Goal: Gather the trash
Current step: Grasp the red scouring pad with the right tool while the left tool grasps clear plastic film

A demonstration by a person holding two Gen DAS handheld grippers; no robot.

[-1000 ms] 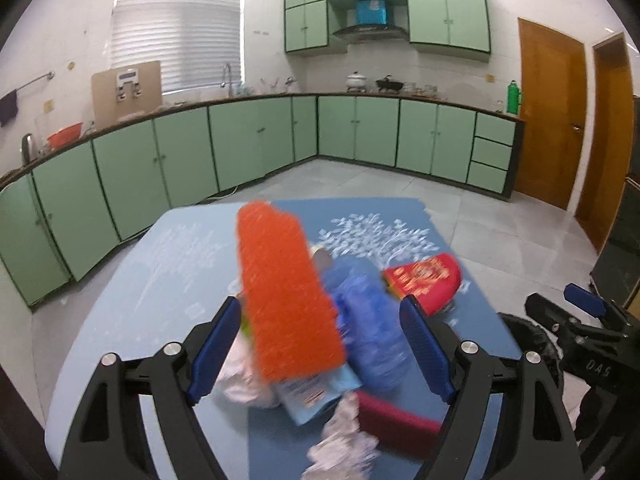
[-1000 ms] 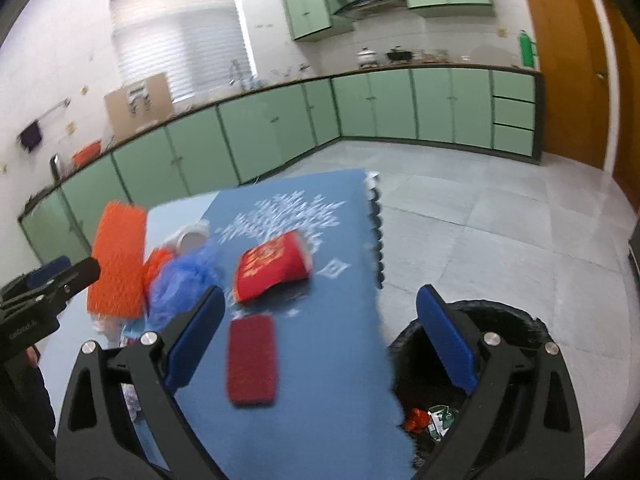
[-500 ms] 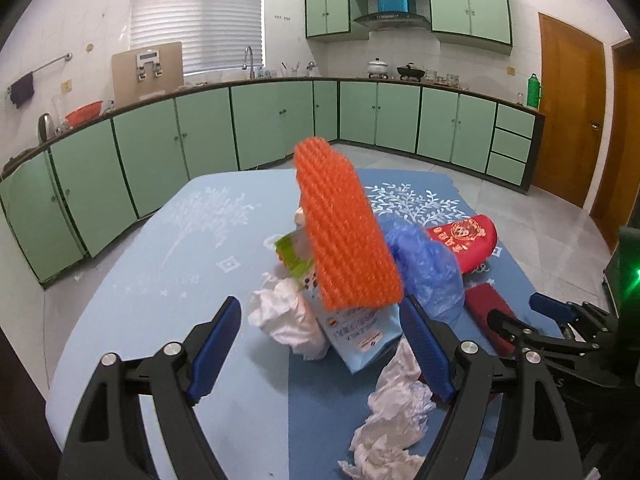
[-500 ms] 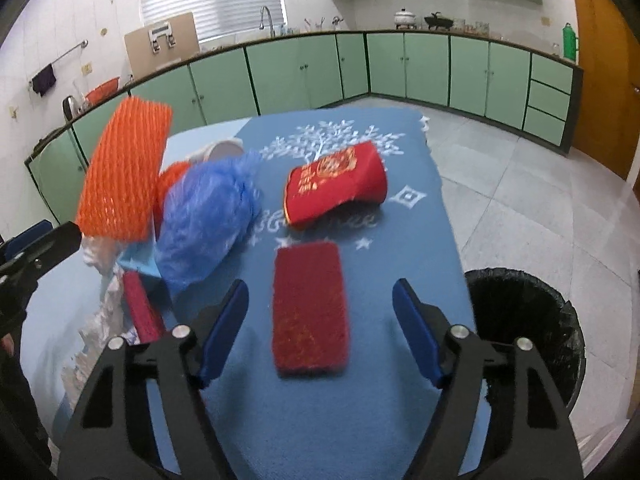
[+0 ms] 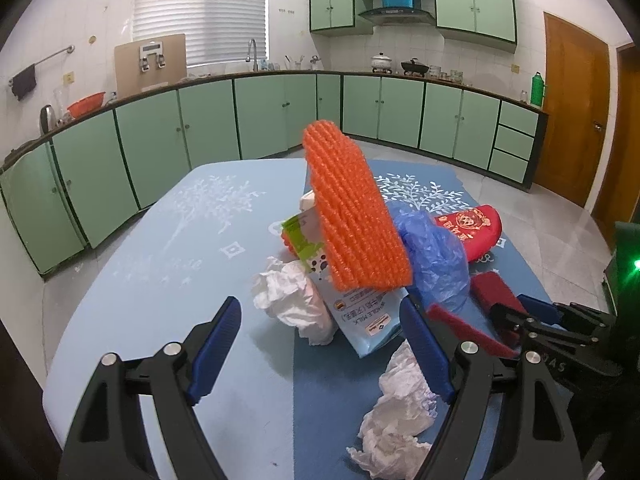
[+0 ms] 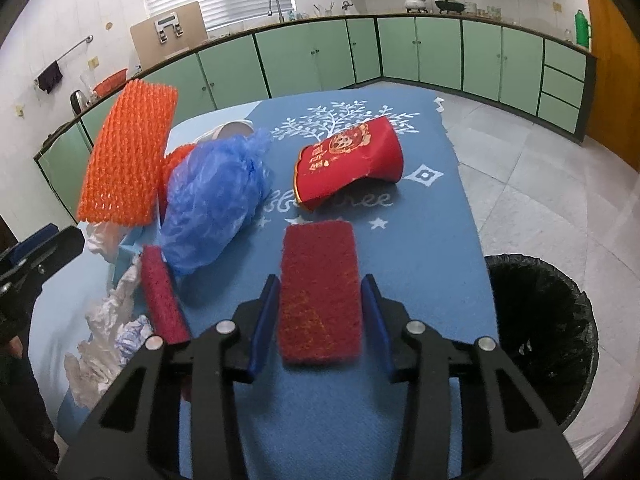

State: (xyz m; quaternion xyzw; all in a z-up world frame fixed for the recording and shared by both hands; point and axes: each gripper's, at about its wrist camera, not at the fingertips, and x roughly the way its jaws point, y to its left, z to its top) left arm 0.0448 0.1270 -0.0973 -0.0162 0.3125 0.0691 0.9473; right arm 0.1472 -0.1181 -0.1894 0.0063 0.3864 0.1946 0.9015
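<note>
L gripper (image 5: 320,344): jaws spread, over crumpled tissue (image 5: 294,306) w/ milk carton (image 5: 366,316) beside.
Orange foam net (image 6: 128,152): atop pile, left.
R gripper (image 6: 320,312): jaws straddling red scouring pad (image 6: 318,292), contact unclear.
Trash bin (image 6: 548,336): floor, right of table (image 6: 432,248).
</note>
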